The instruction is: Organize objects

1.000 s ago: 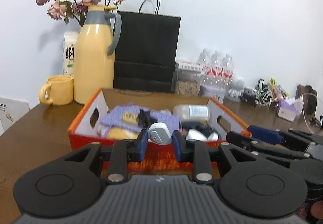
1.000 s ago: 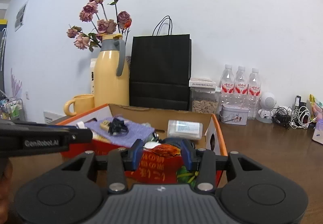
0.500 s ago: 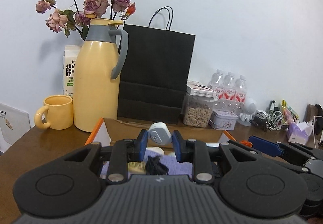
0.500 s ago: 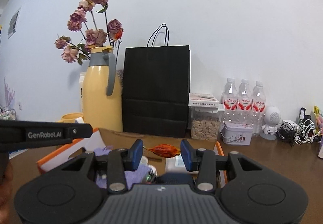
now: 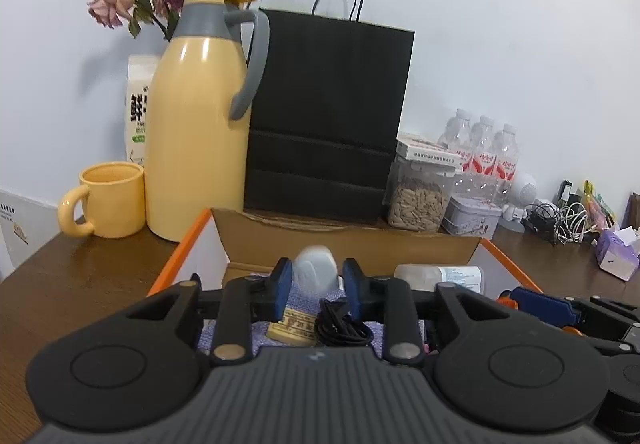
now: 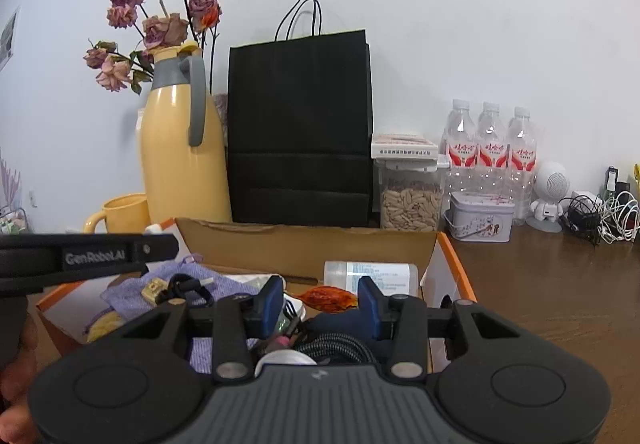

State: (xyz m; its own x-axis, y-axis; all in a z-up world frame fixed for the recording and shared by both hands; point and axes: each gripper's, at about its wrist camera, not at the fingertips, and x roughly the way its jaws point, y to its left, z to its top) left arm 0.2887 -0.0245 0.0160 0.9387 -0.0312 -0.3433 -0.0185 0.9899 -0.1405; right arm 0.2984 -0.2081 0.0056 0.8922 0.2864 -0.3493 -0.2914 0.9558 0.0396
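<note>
Both claws now over box (image 5: 352,240); left claw (image 5: 316,282) opening round white device (image 5: 315,274)

"GenRobot.AI" is showing in pale letters on the black bar of the left tongs (image 6: 88,256), at nine o'clock in the right wrist view. The milk carton (image 5: 138,103) behind the yellow flask is carrying large dark Chinese characters; the water bottles' (image 6: 492,151) red labels stay unreadable.
</note>
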